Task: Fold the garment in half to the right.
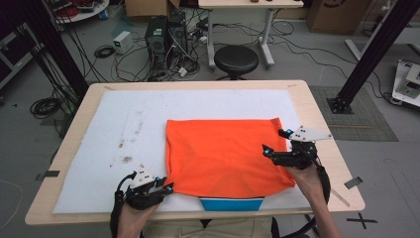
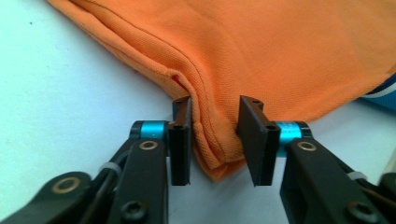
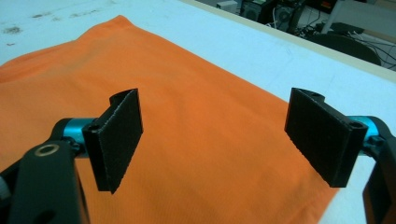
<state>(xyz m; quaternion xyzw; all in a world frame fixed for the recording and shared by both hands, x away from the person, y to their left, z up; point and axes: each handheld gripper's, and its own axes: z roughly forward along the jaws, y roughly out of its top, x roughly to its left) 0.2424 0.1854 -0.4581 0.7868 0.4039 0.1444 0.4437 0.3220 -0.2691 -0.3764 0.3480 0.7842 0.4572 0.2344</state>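
Note:
An orange cloth [image 1: 223,153] lies folded flat on the white mat [image 1: 124,124]. My left gripper [image 1: 165,184] is at its near left corner. In the left gripper view that corner of the cloth [image 2: 280,46] lies between the jaws of the left gripper [image 2: 215,140]. The pads stand close on either side and do not squeeze it. My right gripper [image 1: 276,141] hovers over the cloth's right edge. Seen along its own jaws, the right gripper [image 3: 219,140] is wide open with nothing between them, above the cloth [image 3: 187,116].
A blue piece with a white stripe [image 1: 231,204] pokes out from under the cloth's near edge, also visible as a blue piece [image 2: 383,91] at the right. The wooden table [image 1: 317,114] borders the mat. A black stool [image 1: 236,59] and computer cases stand beyond.

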